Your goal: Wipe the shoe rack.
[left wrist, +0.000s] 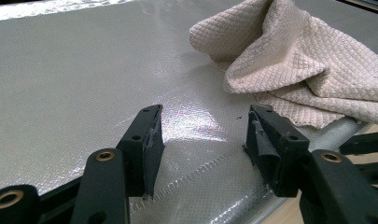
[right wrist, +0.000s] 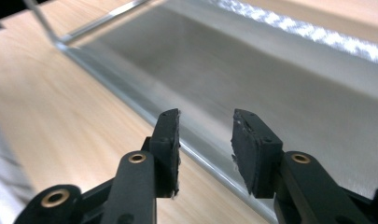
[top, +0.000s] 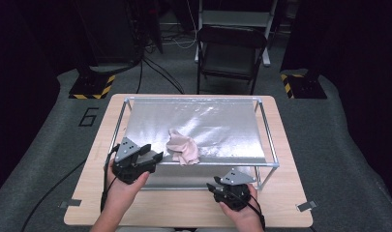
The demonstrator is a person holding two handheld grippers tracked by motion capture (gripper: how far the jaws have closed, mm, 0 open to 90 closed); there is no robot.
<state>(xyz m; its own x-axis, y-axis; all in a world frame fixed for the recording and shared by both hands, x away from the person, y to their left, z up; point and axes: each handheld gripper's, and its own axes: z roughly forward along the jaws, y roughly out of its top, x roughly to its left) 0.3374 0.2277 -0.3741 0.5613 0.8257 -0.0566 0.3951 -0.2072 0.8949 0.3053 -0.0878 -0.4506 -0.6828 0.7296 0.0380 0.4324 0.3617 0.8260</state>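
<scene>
A wooden bench [top: 184, 208] stands on grey carpet in a dark room, carrying a metal-tube frame [top: 268, 145] with a silvery sheet [top: 218, 125] stretched across its top. The crumpled pinkish-beige cloth [top: 183, 146] with a quilted diamond texture lies on the sheet near the frame's front rail, left of centre. The left tool [top: 154, 155], held in the left hand [top: 128, 186], sits just beside the cloth on its left, above the front rail; in the left gripper view its jaws stand apart over the bare sheet with nothing between them, the cloth [left wrist: 294, 65] lying near and ahead to the right. The right tool [top: 214, 182], in the right hand [top: 239, 205], hangs below the front rail, well apart from the cloth; its jaws are parted and empty, pointed at the frame's edge.
</scene>
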